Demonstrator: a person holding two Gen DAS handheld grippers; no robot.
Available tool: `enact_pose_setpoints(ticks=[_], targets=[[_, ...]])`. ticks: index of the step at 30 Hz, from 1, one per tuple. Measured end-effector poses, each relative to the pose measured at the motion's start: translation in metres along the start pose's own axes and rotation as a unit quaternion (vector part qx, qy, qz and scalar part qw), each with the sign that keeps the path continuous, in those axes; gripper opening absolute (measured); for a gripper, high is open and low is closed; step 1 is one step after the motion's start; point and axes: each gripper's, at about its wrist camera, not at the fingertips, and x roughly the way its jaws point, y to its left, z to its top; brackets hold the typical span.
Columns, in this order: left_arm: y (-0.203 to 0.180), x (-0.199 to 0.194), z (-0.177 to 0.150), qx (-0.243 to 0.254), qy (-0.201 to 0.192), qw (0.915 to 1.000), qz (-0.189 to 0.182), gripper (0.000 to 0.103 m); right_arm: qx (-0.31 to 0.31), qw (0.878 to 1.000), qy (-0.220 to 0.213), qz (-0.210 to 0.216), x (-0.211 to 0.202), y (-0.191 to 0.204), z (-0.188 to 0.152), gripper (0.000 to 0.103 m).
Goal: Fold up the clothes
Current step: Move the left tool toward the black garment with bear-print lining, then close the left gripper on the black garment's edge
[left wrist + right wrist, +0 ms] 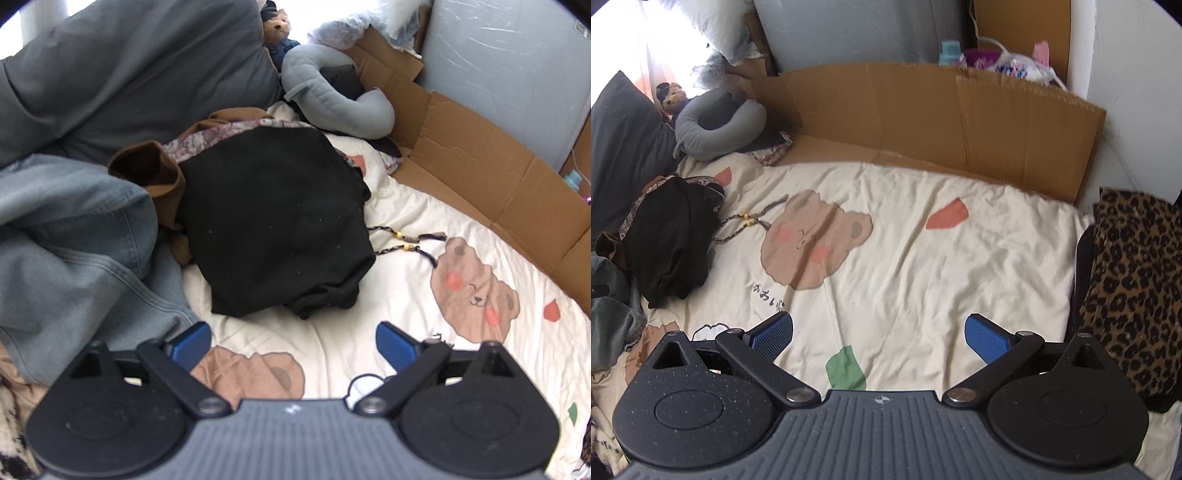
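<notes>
Both tongs hang above the cream bed cover with brown bear prints (923, 258), and each one stands apart with nothing between its blue pads. The left tongs (293, 341) point at the black folded garment (277, 221), which lies on the bed cover just in front of them; I think this pile is the clothing to handle next. The right tongs (879, 334) face a bare part of the same cover, to the right of the black garment (672, 240), probably kept free as the place for folding.

Under the black garment some layers show only at their edges: a brown cloth (159, 173) and a patterned fabric (221, 133), so I cannot tell what pieces they are. The pale blue jeans (74, 236) to its left are cut off by the frame. A beaded cord (402, 243) lies to its right, and its start is hidden beneath the black garment. The leopard-print fabric (1134, 288), far to the right, is also seen only partly.
</notes>
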Motion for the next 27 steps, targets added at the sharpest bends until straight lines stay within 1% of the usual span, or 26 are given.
enact_pose_setpoints(ticks=[1, 3, 6, 7, 9, 16, 21, 24, 27], targets=[[0.001, 0.002, -0.001, -0.002, 0.002, 1.0, 0.0, 0.092, -0.001, 1.0, 0.004, 0.0, 0.002, 0.001, -0.001, 0.102], [0.002, 0.007, -0.004, -0.006, 0.006, 1.0, 0.001, 0.092, -0.007, 1.0, 0.003, 0.001, 0.005, 0.003, -0.003, 0.102], [0.003, 0.014, -0.005, -0.001, -0.003, 1.0, 0.004, 0.092, -0.017, 1.0, 0.0, 0.006, 0.01, 0.005, -0.007, 0.102], [0.003, 0.017, -0.004, 0.0, -0.006, 1.0, 0.004, 0.088, -0.016, 1.0, 0.001, 0.013, 0.014, 0.005, -0.008, 0.102], [0.003, 0.023, -0.002, -0.003, -0.009, 1.0, 0.0, 0.084, -0.015, 1.0, 0.005, 0.026, 0.02, 0.006, -0.011, 0.101], [0.001, 0.045, 0.002, -0.001, -0.032, 0.9995, -0.003, 0.084, -0.029, 0.999, 0.006, 0.041, 0.037, 0.016, -0.019, 0.1], [0.007, 0.073, -0.002, -0.015, -0.042, 0.999, -0.007, 0.085, -0.018, 0.998, 0.005, 0.06, 0.051, 0.015, -0.023, 0.095], [0.013, 0.094, -0.009, -0.025, -0.04, 0.9989, 0.009, 0.085, -0.019, 0.997, 0.012, 0.068, 0.061, 0.017, -0.029, 0.095], [0.022, 0.108, -0.014, -0.038, -0.044, 0.9981, 0.018, 0.085, -0.035, 0.997, 0.02, 0.067, 0.068, 0.024, -0.037, 0.095]])
